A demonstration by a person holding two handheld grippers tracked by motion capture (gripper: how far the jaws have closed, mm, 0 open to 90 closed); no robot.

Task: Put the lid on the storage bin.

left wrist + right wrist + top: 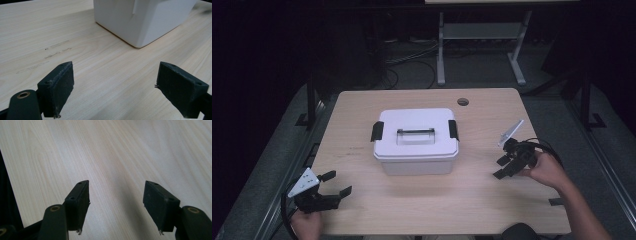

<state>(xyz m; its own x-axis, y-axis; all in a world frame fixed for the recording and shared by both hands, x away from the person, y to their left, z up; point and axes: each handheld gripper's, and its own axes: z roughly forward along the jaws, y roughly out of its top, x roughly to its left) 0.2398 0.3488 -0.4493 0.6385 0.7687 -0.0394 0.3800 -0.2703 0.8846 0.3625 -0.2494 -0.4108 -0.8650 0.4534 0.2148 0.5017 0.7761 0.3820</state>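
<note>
1. The white box (416, 142) is a squat plastic container with rounded corners, a lid that overhangs the body slightly, and a pale matte finish.
2. Its lid carries a black latch (377, 131) at the 9 o'clock end and another black latch (453, 129) at the 3 o'clock end, both lying flat against the rim.
3. A clear handle (415, 135) with a dark upper bar lies folded in a recess at the lid's middle.
4. The box sits at the centre of the wooden table (482, 195), well apart from both grippers; in the left gripper view its lower corner (140, 22) stands at about 1 o'clock ahead of the jaws.
5. No brand, label or readable writing is visible on the box; faint dark smudges (56, 48) mark the tabletop at its 9 o'clock side, too blurred to read.
6. The left gripper (334, 184) is held low at the table's 7 o'clock corner, pointing toward 2 o'clock, its jaws spread wide with bare wood between them.
7. The right gripper (502, 167) is held at the 4 o'clock side, tilted down and pointing toward 8 o'clock, the hand (548, 170) wrapped behind it; its jaws are released, with nothing between them but tabletop.
</note>
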